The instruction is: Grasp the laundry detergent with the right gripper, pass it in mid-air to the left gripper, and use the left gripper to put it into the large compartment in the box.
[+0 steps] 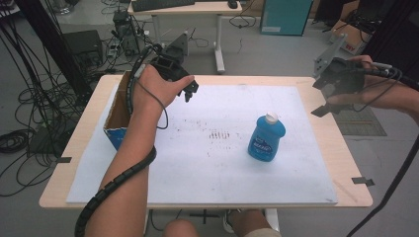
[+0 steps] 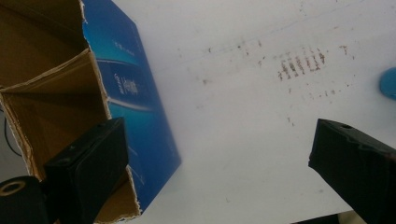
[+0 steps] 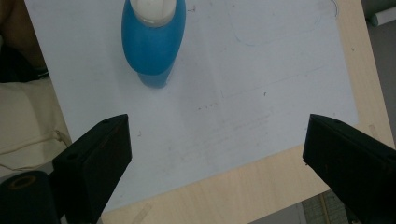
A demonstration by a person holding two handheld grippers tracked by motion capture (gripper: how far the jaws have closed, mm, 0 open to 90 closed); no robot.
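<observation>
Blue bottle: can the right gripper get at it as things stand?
Probably yes. The right gripper is open and empty, up off the right edge of the white board. The blue bottle stands upright, alone, with bare board between them.

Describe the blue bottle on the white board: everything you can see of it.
The blue bottle is squat and rounded, of glossy plastic as it looks, with a white cap on top and a printed label on its front, too small to read. It stands upright on the white board, right of the board's middle, cap on. Nothing touches it but the board; both claws are apart from it, open and empty.
</observation>
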